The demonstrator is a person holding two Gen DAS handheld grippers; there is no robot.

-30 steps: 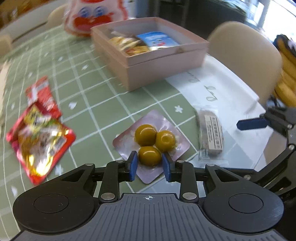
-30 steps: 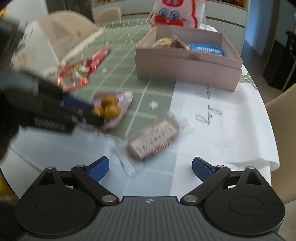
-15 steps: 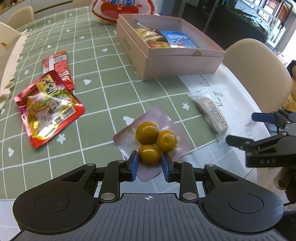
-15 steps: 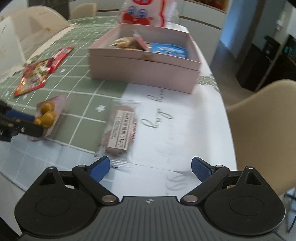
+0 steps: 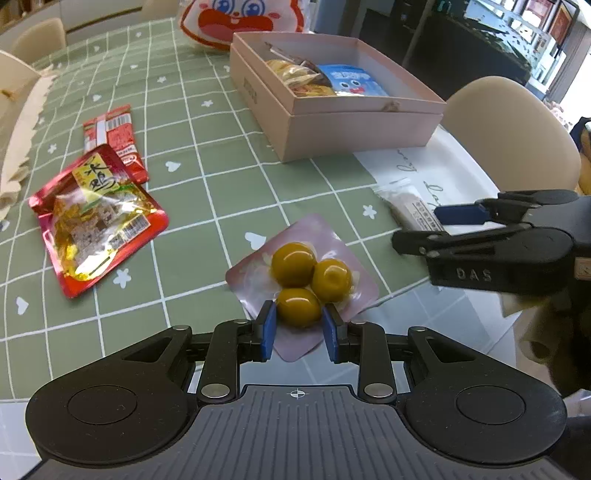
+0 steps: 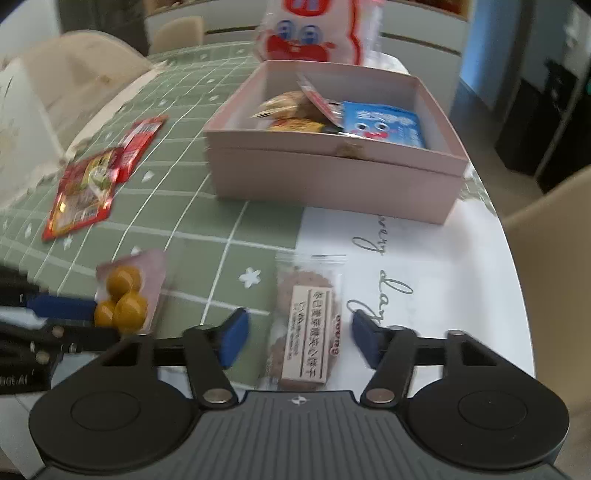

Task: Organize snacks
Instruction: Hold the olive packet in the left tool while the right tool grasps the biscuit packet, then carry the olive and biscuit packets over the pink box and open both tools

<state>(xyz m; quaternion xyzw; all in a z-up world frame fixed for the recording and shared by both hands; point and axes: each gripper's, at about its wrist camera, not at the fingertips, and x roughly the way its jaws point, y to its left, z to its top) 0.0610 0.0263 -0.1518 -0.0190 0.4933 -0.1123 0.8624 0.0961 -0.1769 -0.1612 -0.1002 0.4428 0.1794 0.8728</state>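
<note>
My left gripper is shut on the near end of a pink pack of three yellow balls, which lies on the green checked tablecloth; the pack also shows in the right wrist view. My right gripper is open, its fingers on either side of a clear-wrapped brown cookie pack lying at the cloth's white edge. The cookie pack shows in the left wrist view, under the right gripper. An open pink box holds several snacks.
A red foil pouch and a small red sachet lie to the left. A big red-and-white cartoon bag stands behind the box. Beige chairs stand around the table. The table edge is close in front.
My right gripper has swung over the cookie pack and narrowed around it. The left gripper stays shut on the yellow-ball pack, with the view shifted slightly.
</note>
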